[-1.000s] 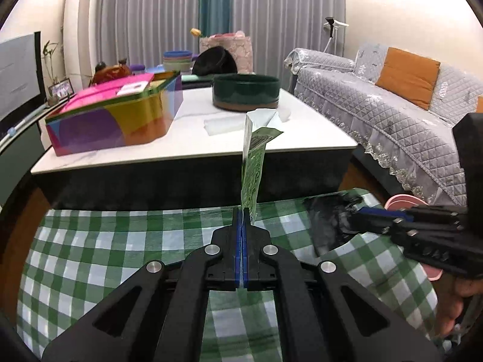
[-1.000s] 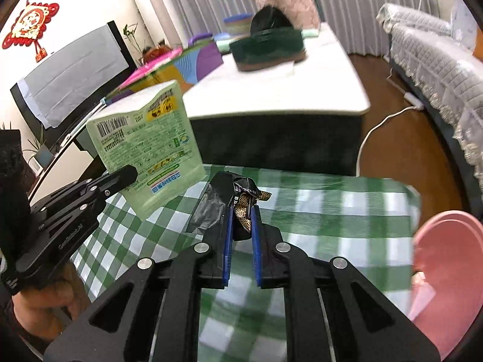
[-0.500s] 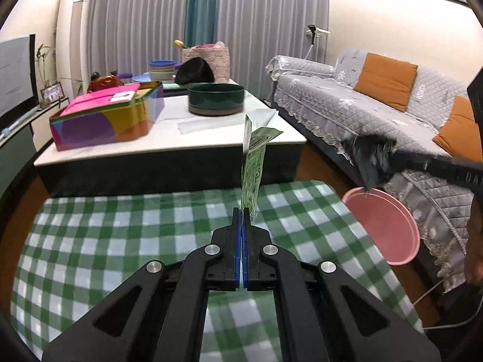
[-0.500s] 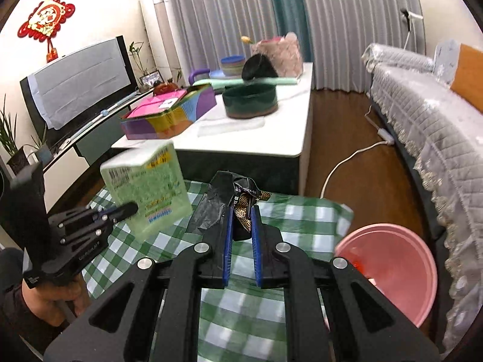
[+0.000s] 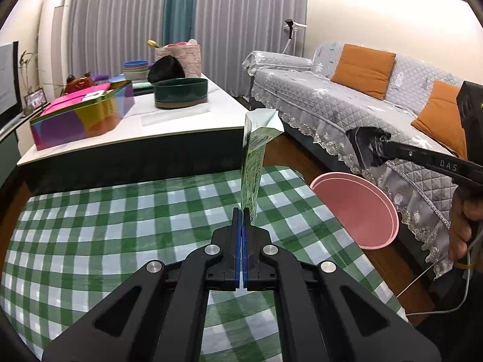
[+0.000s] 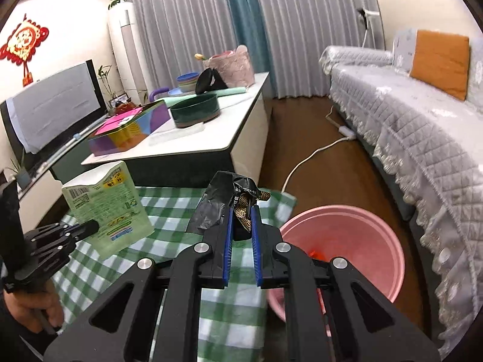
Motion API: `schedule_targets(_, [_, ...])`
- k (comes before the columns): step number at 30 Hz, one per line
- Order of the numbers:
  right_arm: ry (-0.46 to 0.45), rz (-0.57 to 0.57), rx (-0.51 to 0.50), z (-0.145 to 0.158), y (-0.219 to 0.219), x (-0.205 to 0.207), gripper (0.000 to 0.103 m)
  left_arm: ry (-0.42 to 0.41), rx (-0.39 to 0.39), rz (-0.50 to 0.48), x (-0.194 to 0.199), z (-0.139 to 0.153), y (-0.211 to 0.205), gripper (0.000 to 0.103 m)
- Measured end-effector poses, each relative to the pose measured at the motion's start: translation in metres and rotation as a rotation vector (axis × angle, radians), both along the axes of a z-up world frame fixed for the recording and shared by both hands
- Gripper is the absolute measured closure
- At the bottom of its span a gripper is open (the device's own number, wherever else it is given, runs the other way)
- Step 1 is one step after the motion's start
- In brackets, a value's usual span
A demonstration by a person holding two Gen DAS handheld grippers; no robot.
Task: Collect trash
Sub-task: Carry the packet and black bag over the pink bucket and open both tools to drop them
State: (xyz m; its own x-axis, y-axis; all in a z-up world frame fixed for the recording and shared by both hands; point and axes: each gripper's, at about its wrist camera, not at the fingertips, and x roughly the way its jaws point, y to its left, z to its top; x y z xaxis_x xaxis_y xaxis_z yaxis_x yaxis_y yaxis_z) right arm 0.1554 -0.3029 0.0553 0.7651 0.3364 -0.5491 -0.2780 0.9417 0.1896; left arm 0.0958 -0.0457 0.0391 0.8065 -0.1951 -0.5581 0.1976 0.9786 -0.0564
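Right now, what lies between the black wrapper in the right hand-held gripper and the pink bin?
Only open air and the checked cloth's corner; the black wrapper is beside the pink bin, seen in the right wrist view.

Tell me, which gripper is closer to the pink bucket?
Right. The right gripper, clamping a black wrapper, hangs beside the pink bucket. The left gripper holds a green packet farther off, over the checked cloth.

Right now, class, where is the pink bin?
The pink bin stands on the floor, right of the green checked cloth and beside the grey sofa.
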Motion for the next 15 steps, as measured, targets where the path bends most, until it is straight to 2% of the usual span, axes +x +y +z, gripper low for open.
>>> schedule_targets(15, [-0.009, -0.134, 0.018, 0.001, -0.048, 0.009, 0.091, 0.014, 0.021, -0.074, 0.011, -0.01, -0.04, 0.103])
